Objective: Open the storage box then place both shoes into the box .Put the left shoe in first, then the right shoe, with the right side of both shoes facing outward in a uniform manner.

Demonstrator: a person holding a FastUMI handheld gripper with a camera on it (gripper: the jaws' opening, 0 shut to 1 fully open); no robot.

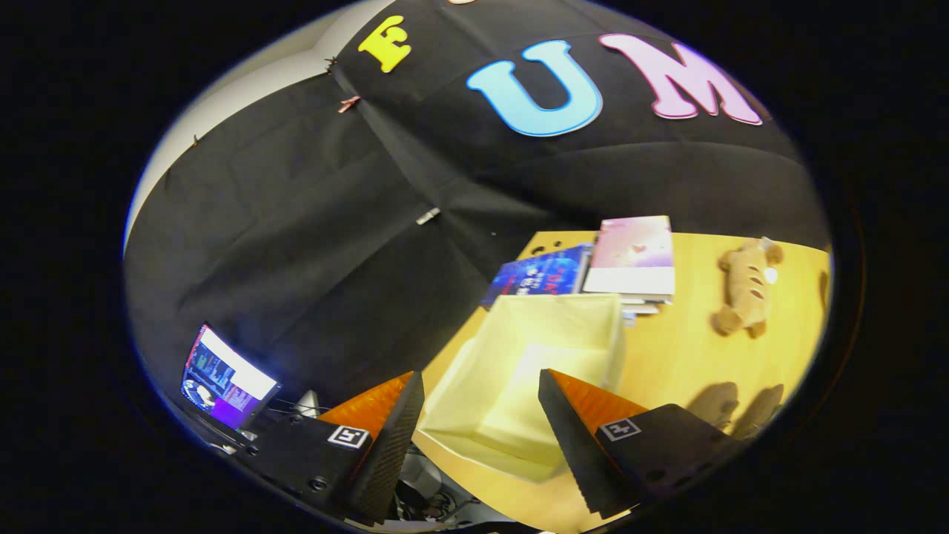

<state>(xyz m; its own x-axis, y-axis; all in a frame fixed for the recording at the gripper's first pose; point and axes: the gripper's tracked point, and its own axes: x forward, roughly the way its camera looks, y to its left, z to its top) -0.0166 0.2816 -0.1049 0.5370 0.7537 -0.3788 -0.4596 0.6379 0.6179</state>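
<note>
tongs (pixel 482 434) spread and empty above the open storage box (pixel 534 356); beside the box, approach each shoe low and squarely.

You have one box (pixel 530 371) on one table (pixel 689 363), open, pale yellow, seen between fingers. One gripper (pixel 482 404) before you, two fingers, spread apart, gripping nothing. Beyond box, your stack of books (pixel 593 271): two covers clear, one blue, one pink-white; thinner ones beneath, number hard to tell. One plush toy (pixel 745 288) beside books. One lit screen (pixel 226 378) off table. Two dark shapes near right finger, blurred, kind unclear.
</note>
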